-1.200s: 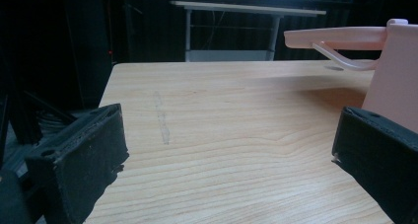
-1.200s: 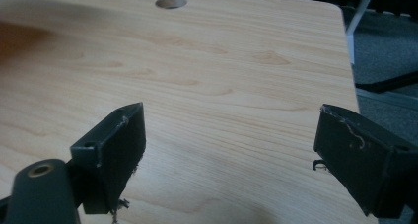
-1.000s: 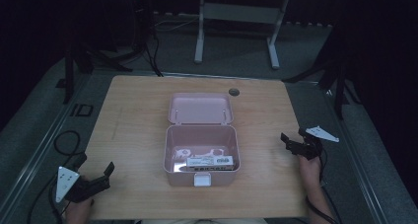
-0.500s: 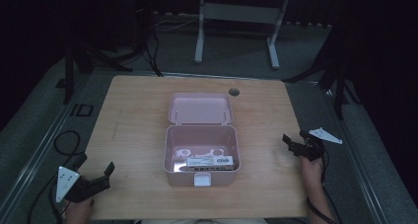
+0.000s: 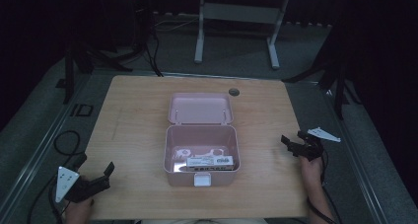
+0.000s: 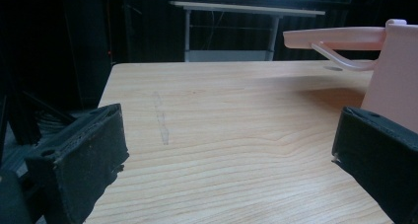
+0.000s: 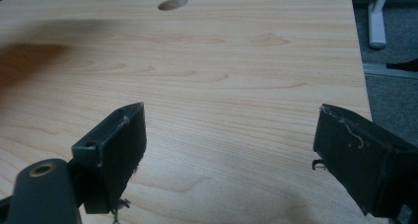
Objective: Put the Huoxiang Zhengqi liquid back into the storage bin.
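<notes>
Pink box (image 5: 202, 155) sits mid-bench toward the near edge, lid (image 5: 199, 108) flipped open toward the far edge, white items inside. Left gripper (image 5: 96, 177) at the near-left corner, fingers spread wide, nothing held. Right gripper (image 5: 292, 144) near the right edge, fingers also apart and empty, well clear of the box.

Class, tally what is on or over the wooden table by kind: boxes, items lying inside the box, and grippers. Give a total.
Pink box, lid open: 1
White items inside it, a labelled packet and a white piece behind: 2
Grippers, left gripper and right gripper, both open: 2
Total: 5
</notes>
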`<state>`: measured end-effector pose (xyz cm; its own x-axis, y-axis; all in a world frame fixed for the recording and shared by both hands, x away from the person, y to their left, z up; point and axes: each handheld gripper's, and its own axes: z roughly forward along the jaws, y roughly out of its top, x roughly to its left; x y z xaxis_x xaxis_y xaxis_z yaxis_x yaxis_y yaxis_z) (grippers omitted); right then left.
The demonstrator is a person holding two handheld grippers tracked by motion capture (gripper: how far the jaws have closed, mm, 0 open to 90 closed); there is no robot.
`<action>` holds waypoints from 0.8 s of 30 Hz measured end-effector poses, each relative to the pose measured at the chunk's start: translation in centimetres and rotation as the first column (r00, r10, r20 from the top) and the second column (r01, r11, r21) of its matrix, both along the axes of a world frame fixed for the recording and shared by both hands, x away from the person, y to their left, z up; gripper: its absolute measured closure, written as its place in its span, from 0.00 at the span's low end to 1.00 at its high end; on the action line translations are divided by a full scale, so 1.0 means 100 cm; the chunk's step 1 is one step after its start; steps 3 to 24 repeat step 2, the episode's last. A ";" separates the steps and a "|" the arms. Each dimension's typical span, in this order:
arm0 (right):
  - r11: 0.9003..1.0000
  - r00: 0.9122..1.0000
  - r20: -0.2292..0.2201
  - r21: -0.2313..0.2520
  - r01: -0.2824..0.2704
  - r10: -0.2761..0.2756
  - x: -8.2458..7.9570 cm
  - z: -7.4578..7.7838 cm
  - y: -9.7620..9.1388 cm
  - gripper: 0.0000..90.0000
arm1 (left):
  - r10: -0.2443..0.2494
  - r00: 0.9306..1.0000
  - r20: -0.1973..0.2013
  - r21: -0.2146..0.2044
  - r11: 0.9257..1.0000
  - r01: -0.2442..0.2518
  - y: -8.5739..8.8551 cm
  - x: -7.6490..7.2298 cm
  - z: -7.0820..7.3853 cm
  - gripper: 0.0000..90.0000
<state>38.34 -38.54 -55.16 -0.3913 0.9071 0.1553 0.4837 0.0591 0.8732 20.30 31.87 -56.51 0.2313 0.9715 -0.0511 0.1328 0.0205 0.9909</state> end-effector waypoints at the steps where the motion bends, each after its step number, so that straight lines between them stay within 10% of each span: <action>1: 1.000 1.000 0.000 -0.004 0.002 -0.002 0.000 0.000 0.000 0.14 | 0.000 1.000 -0.001 0.000 1.000 0.000 0.000 0.000 0.000 0.00; 24: 1.000 1.000 -0.003 -0.006 0.002 -0.002 0.000 0.000 0.000 0.14 | 0.000 1.000 -0.001 0.000 1.000 0.000 0.000 0.000 0.000 0.00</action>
